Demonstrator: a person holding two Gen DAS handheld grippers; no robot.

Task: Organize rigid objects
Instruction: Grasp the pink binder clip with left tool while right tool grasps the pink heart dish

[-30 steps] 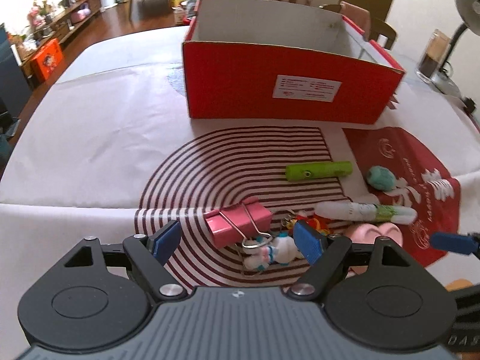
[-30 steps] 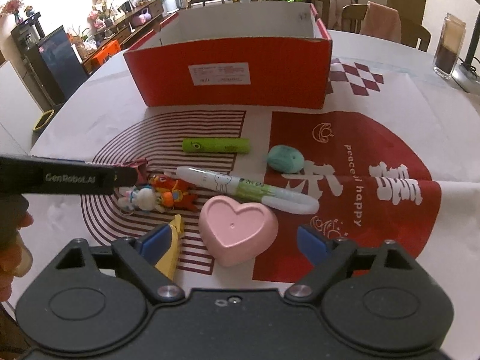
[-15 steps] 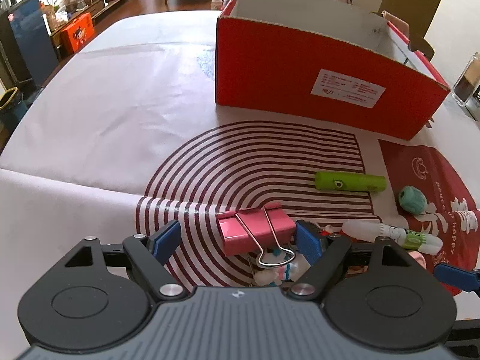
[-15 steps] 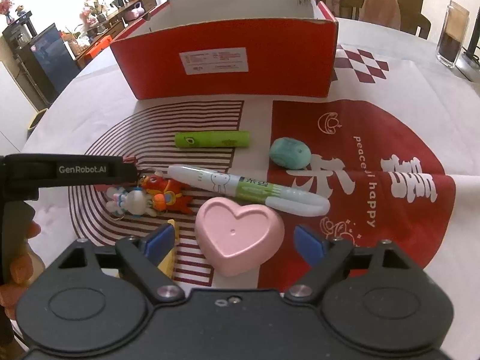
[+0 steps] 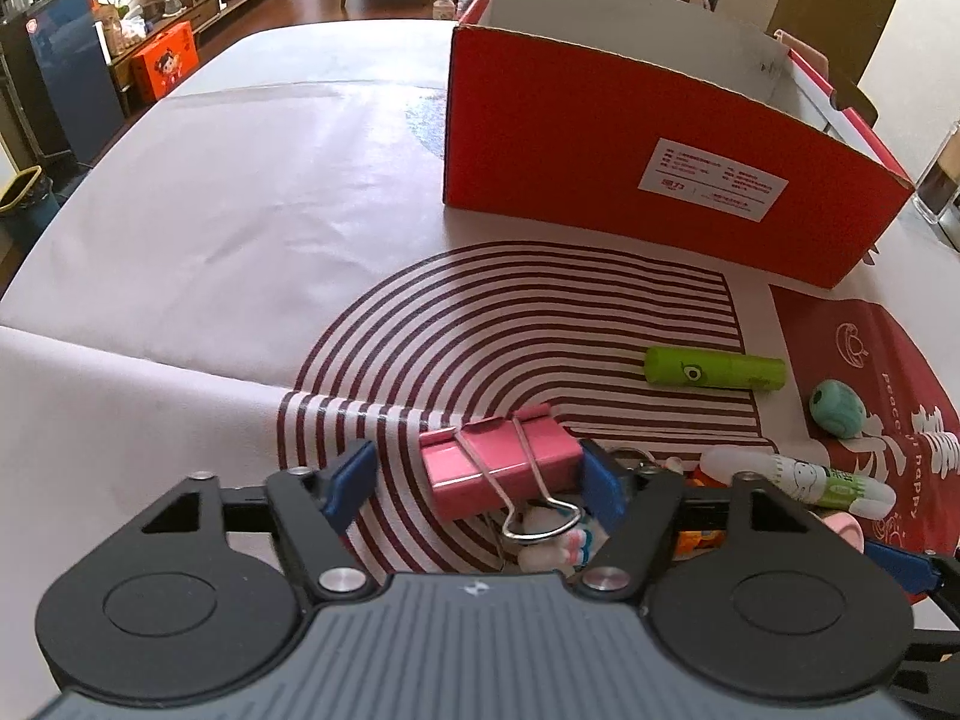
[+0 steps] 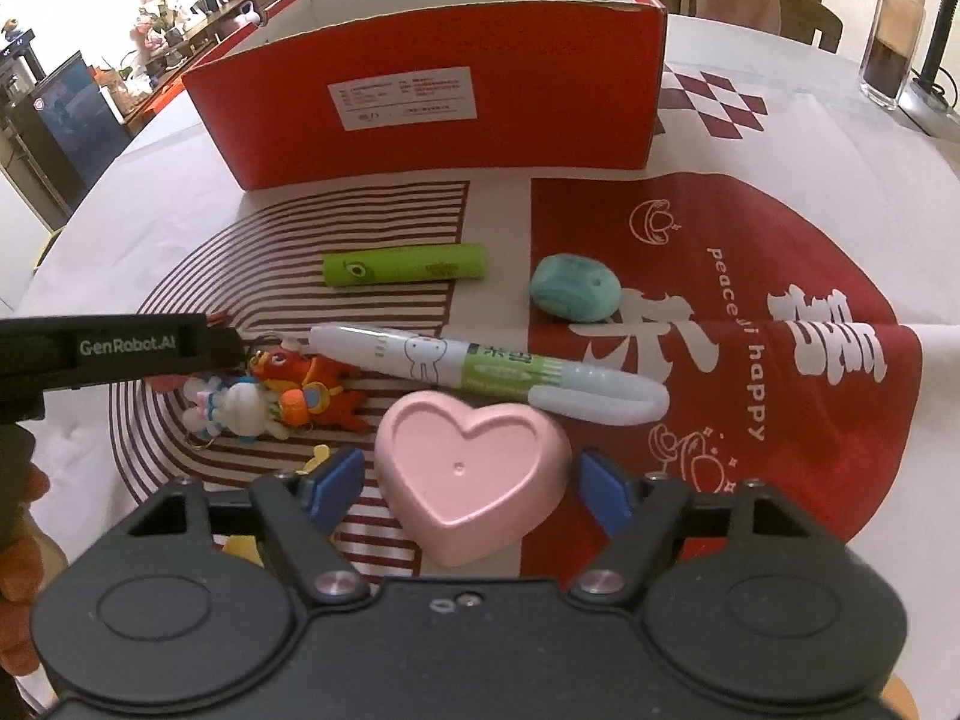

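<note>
Since the earlier frames both sets of jaws have narrowed, and in the left wrist view the pink binder clip (image 5: 501, 471) has slid from centre-right to sit squarely between the blue pads. Largest in both views, the red cardboard box (image 5: 654, 180) stands open-topped at the upper right of the left view and across the upper middle of the right view, on the printed tabletop (image 5: 240, 228). Left gripper (image 5: 477, 483) is at the lower middle, its jaws closing around the clip: the right pad (image 5: 600, 489) touches the clip's end, the left pad stands just clear. Right gripper (image 6: 465, 480) is at the lower middle of its view, jaws closing with the pink heart dish (image 6: 471, 468) between them, neither pad touching yet. Beyond the dish lies a white-and-green pen (image 6: 480, 369), then a green tube (image 6: 405, 264) and a teal pebble (image 6: 573, 288) to its right. Small toy figures (image 6: 270, 399) lie at centre-left, below the left gripper's black arm.
</note>
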